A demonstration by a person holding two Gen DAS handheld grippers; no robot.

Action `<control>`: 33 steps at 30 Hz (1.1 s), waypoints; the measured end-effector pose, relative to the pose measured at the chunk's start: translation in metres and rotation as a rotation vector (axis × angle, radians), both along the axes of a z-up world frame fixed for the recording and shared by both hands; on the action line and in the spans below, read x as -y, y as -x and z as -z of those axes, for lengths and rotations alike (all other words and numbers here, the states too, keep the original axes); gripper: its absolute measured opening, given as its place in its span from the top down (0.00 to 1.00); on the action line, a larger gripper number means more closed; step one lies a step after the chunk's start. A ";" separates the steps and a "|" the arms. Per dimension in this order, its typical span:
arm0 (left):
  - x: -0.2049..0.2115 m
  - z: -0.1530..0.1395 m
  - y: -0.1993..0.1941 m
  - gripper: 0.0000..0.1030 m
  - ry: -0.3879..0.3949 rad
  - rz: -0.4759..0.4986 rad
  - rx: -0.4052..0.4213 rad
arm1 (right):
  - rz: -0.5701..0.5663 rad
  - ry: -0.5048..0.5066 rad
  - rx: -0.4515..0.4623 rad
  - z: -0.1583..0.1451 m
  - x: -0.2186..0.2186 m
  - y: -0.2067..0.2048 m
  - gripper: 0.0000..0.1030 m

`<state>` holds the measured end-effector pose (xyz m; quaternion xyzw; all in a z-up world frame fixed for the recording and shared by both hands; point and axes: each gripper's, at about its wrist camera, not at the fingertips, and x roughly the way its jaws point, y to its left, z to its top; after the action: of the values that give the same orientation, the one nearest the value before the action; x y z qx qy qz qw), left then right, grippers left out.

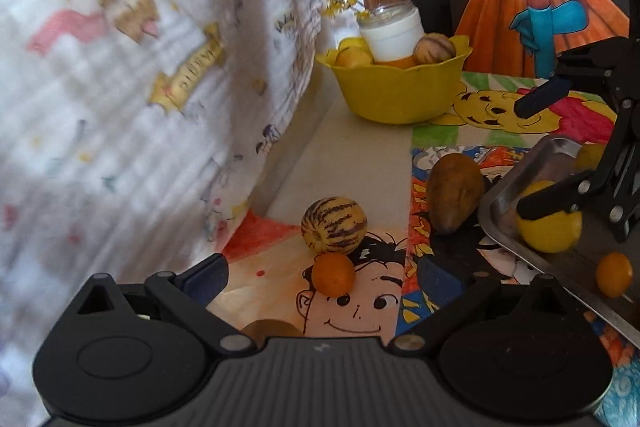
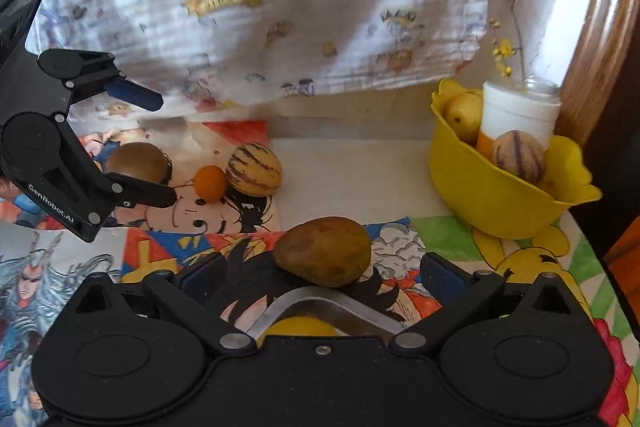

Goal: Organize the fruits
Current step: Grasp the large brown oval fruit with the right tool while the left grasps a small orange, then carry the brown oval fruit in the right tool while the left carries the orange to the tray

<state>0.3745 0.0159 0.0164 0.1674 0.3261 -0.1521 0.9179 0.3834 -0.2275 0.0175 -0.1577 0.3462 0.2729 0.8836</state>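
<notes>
Behind the yellow bowl (image 1: 396,95) hung a white cartoon-print cloth (image 1: 140,67), the largest item in both views. Below the bowl, the table was covered with cartoon drawings (image 2: 224,215), and the bowl rested on the far edge of them. Nearer than the bowl, to its right in the left wrist view, lay a metal tray (image 1: 516,187) that held a yellow fruit (image 1: 550,227) and a small orange fruit (image 1: 614,275).

The bowl contained a white jar (image 1: 396,35), a striped fruit in the bowl (image 2: 518,155) and a pale yellow fruit (image 2: 464,113).

The right gripper (image 2: 320,273) was spread wide and held nothing; it hovered above the tray rim (image 2: 320,301). The left gripper (image 1: 320,279) was likewise spread wide and empty, well short of the bowl.

A brown pear-shaped fruit (image 2: 324,251) lay between the bowl and the tray, just beyond the tray rim. A striped melon-like fruit (image 1: 334,225) lay further from the bowl, touching a small orange citrus (image 1: 333,275). A round brown fruit (image 2: 136,163) lay farthest from the bowl, beside the left gripper's lower finger.
</notes>
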 end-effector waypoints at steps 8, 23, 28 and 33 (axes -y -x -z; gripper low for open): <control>0.003 0.013 -0.029 0.13 0.010 -0.008 -0.077 | -0.048 0.052 -0.019 0.027 -0.012 -0.021 0.01; 0.003 0.033 -0.053 0.45 0.023 -0.036 -0.199 | -0.080 0.055 -0.062 0.041 -0.027 -0.046 0.02; 0.002 0.035 -0.055 0.55 0.041 -0.036 -0.213 | -0.080 0.061 -0.066 0.045 -0.031 -0.050 0.08; 0.005 0.037 -0.055 0.64 0.047 -0.037 -0.216 | -0.072 0.061 -0.070 0.049 -0.031 -0.052 0.15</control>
<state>0.4298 0.0111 -0.0205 0.1226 0.4224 -0.1598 0.8838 0.4356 -0.1962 -0.0316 -0.1873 0.3793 0.2991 0.8553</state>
